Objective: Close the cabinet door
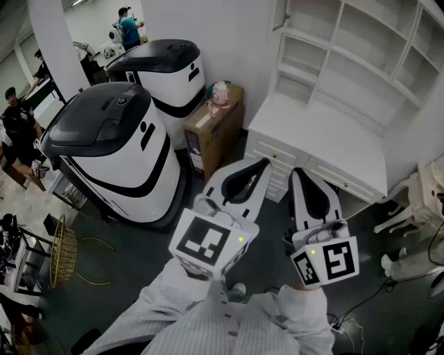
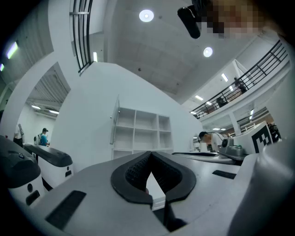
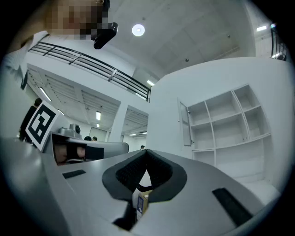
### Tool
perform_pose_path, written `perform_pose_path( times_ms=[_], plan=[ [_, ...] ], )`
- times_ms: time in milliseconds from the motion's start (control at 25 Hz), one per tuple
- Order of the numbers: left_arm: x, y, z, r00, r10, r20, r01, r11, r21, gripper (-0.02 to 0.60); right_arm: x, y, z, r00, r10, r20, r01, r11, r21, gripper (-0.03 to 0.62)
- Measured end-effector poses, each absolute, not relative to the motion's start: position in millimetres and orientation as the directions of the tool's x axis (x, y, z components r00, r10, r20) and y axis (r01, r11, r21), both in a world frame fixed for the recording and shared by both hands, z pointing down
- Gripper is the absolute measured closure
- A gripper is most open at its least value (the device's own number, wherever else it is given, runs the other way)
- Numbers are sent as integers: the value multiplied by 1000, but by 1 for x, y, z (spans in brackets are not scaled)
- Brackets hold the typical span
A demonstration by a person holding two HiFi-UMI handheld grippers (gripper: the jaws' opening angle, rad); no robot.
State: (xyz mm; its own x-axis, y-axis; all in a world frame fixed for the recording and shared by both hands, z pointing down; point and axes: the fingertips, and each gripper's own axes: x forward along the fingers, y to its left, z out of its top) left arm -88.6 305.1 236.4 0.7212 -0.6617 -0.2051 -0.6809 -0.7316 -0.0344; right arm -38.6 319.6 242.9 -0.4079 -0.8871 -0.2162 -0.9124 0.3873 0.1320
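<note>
Pale pinstriped shirt (image 1: pixel 187 322), red buttons (image 1: pixel 227 317)

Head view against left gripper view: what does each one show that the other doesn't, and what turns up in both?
Only the head view: the brown cardboard box, the round gold wire basket on the floor and the person's striped white sleeves.
Only the left gripper view: round ceiling lights and a dark balcony railing.
Both: the white open-shelf cabinet with its door swung open, the black-and-white machines, and the left gripper, jaws together on nothing.
</note>
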Motion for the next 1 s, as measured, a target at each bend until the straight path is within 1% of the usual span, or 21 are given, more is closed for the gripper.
perform_pose_path(
  times_ms=[680, 1000],
  plan=[
    [-52, 328, 240, 684, -699, -210, -721, -692, -43, 572, -2, 342, 246, -460, -860, -221, -888, 441, 130, 582],
    [-48, 334, 248, 659, -727, -194, -746, -665, -42, 571, 6, 348, 257, -483, -849, -214, -876, 470, 110, 582]
  ],
)
